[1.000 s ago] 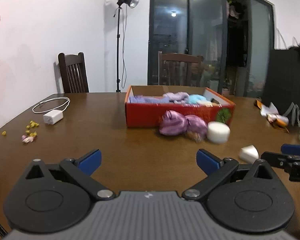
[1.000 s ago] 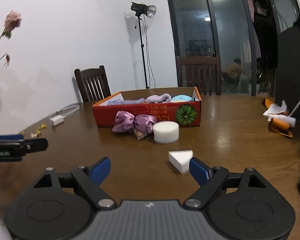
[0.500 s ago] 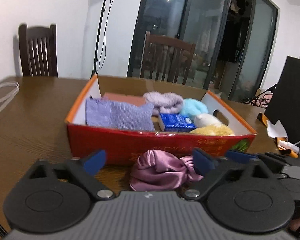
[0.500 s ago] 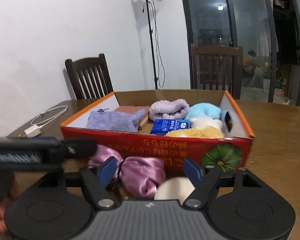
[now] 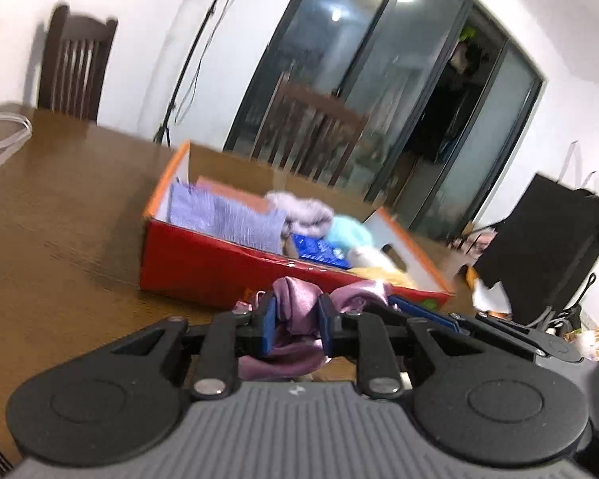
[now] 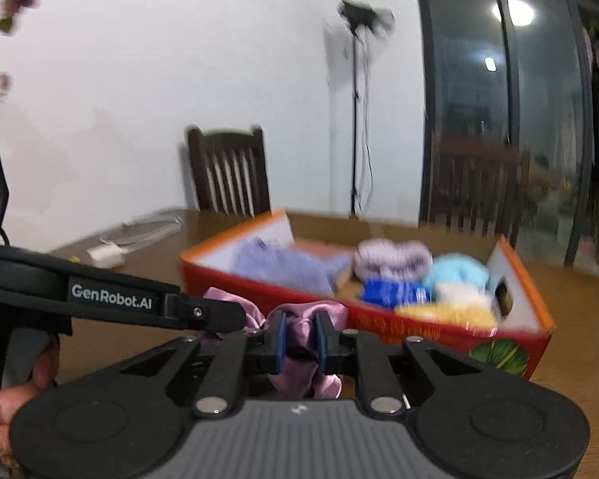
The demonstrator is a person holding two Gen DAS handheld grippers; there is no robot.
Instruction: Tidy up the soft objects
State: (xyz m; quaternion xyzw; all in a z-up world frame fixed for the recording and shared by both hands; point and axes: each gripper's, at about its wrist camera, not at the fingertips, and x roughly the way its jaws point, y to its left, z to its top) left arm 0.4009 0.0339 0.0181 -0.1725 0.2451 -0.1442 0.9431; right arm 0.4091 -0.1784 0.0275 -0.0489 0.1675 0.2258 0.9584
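Left wrist view: left gripper [image 5: 296, 325] clamped tight on the purple satin cloth [image 5: 295, 311], bunched between blue pads just in front of the red box [image 5: 203, 259] on the wooden table [image 5: 60, 239]. Looks like mid-pickup, box already loaded with soft things.

Right wrist view: right gripper [image 6: 301, 339] pinched down on the other part of the same cloth [image 6: 303, 321], left tool alongside. Next, probably: lift together, clear the near wall, release inside without snagging.
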